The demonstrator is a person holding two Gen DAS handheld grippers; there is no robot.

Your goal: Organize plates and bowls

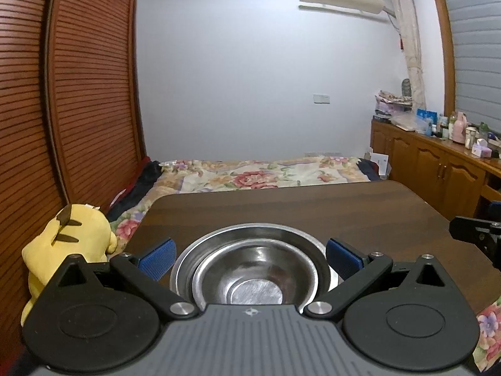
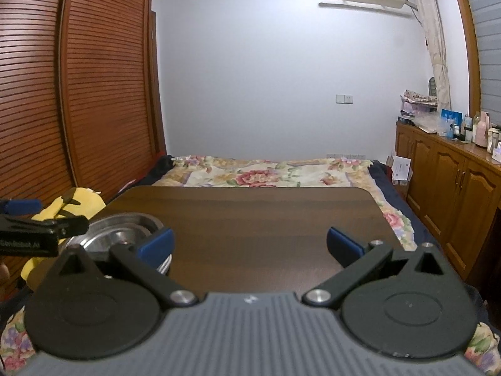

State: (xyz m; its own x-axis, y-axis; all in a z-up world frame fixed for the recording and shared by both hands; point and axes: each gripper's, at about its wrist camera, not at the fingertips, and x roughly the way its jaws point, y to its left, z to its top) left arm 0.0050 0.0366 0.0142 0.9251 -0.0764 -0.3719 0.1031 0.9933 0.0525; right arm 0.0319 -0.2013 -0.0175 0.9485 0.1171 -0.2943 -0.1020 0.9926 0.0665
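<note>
A: The steel bowl (image 1: 250, 277) sits nested in a wider steel plate (image 1: 184, 260) on the counter (image 1: 313, 210), straight ahead of the left gripper (image 1: 250, 255) and between its blue pads, which stand wide apart and clear of the rims.

B: So the stacking looks done, or nearly?

A: That is the likely reading. Nothing else to sort shows on the counter. The next move probably calls for either pulling the left gripper away or closing on a rim to shift the stack.

B: And the right gripper (image 2: 250, 244)?

A: Wide open, holding nothing, over bare wood; the stack lies to its left, partly behind its left pad (image 2: 156, 246).

B: Anything unclear?

A: The near rim of the stack is cut off by the left gripper's body, and whether more dishes lie beneath the plate cannot be told.
</note>
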